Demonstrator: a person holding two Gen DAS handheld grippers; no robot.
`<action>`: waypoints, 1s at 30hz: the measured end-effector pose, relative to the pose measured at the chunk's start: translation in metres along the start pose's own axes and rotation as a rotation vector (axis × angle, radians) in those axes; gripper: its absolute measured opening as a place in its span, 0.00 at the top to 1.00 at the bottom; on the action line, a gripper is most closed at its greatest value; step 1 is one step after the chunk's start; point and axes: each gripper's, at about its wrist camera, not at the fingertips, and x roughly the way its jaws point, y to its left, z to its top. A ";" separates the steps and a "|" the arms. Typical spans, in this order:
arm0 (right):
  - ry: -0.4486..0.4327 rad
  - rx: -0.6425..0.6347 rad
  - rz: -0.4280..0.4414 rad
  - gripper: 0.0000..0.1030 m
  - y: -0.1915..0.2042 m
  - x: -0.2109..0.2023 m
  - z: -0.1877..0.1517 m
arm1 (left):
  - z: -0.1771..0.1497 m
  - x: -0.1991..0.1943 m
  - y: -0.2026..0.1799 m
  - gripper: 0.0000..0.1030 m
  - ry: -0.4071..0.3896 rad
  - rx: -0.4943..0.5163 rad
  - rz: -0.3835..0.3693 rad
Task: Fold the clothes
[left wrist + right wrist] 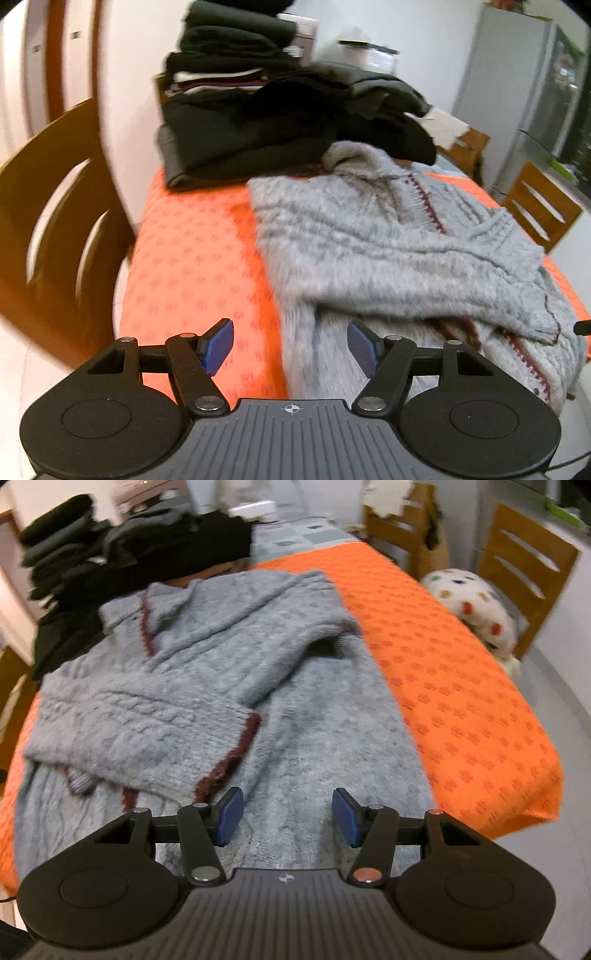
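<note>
Grey cardigan (207, 686) lies mid-frame on the orange cloth (461, 701), sleeves seemingly folded across; left gripper (291, 350) and right gripper (286, 818) hover with jaws apart, empty

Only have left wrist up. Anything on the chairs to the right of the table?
Observer: Yes, a white cushion with coloured dots sits on a wooden chair beside the orange tablecloth.
Operator: Right gripper holding anything?
Observer: No. The right gripper is open, its fingers over the lower part of the grey cardigan, nothing between them.
Operator: Right sleeve folded in?
Observer: Yes, that sleeve lies across the cardigan's front, its maroon-trimmed cuff just ahead of the fingers.
</note>
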 end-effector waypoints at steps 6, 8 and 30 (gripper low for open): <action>0.010 -0.225 0.150 0.42 0.027 0.013 0.011 | -0.029 -0.021 -0.030 0.32 -0.008 -0.037 0.144; 0.019 -0.226 0.169 0.42 0.031 0.022 0.017 | -0.030 -0.019 -0.036 0.32 -0.012 -0.026 0.179; -0.046 0.179 0.075 0.55 0.014 0.030 0.018 | 0.018 0.042 -0.007 0.33 0.008 0.119 0.045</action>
